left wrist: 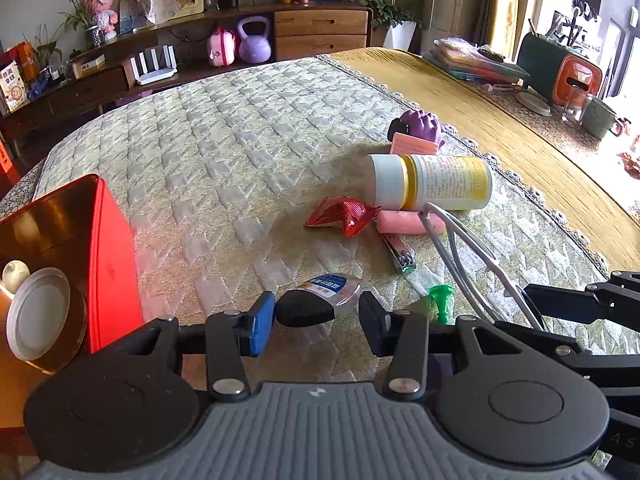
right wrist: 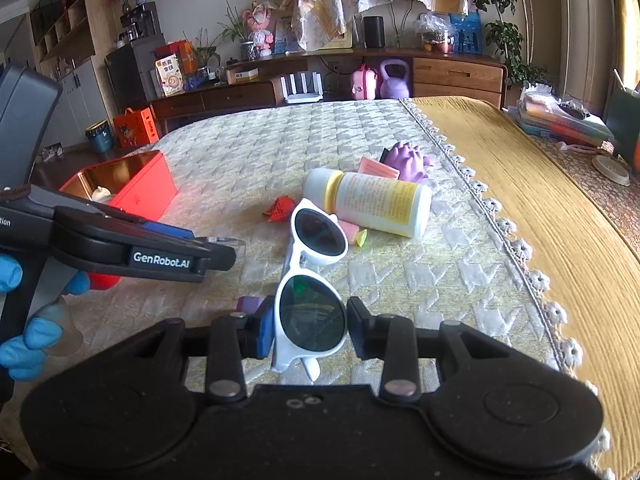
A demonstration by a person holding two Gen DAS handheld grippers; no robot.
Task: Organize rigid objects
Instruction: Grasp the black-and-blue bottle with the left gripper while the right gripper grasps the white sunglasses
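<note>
My left gripper is open around a small clear bottle with a black cap and blue label, lying on the quilted cloth; a gap shows on its right side. My right gripper is shut on white sunglasses, held by the near lens above the cloth. The sunglasses' arms show in the left wrist view. An open red tin box stands at the left, holding a round lid and a small pale object; it also shows in the right wrist view.
On the cloth lie a white and yellow pill bottle, a red packet, a pink bar, nail clippers, a green piece, a pink card and a purple toy. Books and cups sit far right.
</note>
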